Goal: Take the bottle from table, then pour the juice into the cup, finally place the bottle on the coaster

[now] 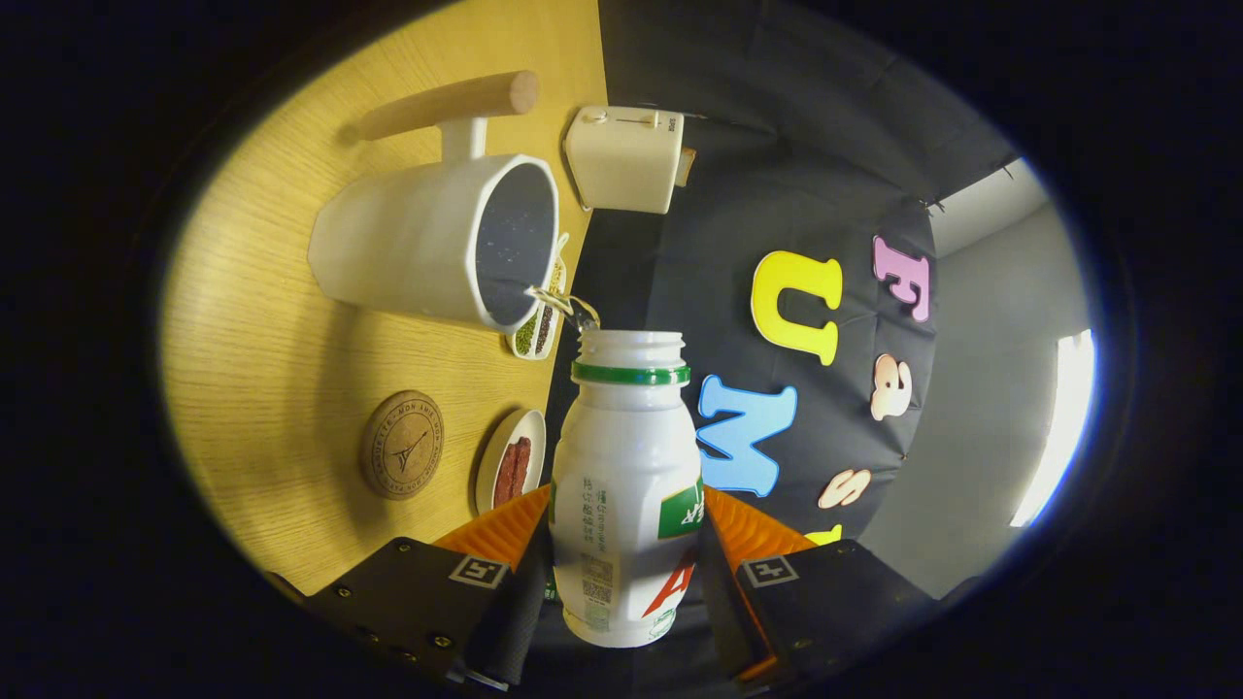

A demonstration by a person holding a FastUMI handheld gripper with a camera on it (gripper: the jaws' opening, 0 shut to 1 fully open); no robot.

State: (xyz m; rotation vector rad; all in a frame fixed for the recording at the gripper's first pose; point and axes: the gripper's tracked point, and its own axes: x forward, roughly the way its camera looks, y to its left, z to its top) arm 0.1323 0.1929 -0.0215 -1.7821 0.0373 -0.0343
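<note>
As the fingers point(626, 544) pinch its lower body at frame bottom, the light, smooth plastic bottle point(626, 485) tips toward the cup point(427, 238), upper left.

The wooden surface point(291, 320) has a pale, fine, even grain and fills one side of the tilted view. A cream toaster point(623, 158) stands at its far edge against the black cloth wall, with a slider and small knobs on its face and a slice of bread poking from a slot. A small dish of green and dark beans point(540, 325) sits at the surface's edge, partly hidden. Further along that same edge lies a white oval plate point(509, 459) holding a reddish strip of food. Beyond the cloth wall, a grey wall point(981, 408) carries a bright strip of light.
</note>
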